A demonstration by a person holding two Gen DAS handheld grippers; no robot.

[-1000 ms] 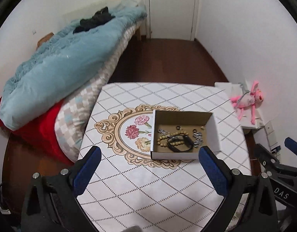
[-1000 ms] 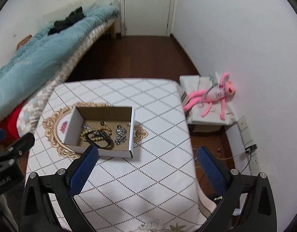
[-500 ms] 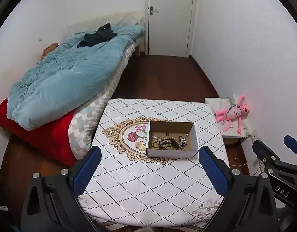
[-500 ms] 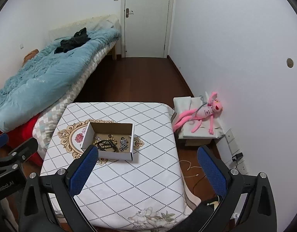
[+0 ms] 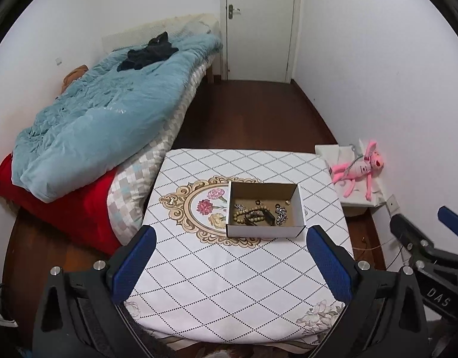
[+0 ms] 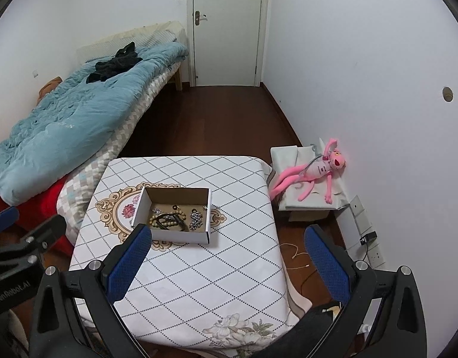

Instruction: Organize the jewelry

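- Two claws hang wide open and empty, well above the counter (image 5: 217, 271): the left claw (image 5: 229, 259) sits in the lower centre of the left wrist view, and the right claw (image 6: 226, 258) in the lower centre of the right wrist view.
- Everything I need to sort lies in the cardboard box (image 5: 266, 232), just right of centre in the left view, resting on the flower medallion of the cloth.
- Inside it I see a beaded bracelet (image 5: 249, 217) tangled with a dark band (image 5: 263, 213), a silvery chain (image 5: 281, 213) toward the box's right wall, and a few small ring-like bits near the back wall; they are too small to name.
- In my judgement the step in hand is the approach, so I would bring one claw down over the box opening from above, not in from the side, so that the near wall is not knocked.
- The silvery chain lies apart from the tangle, so it looks like the cleanest first pick; the beads and band may lift together if I pinch where they cross.
- The box looks light, so I would rest the other claw against its outer wall to keep it from sliding on the cloth.
- The pink plush toy (image 6: 312, 173) at the right edge is well clear of the work.
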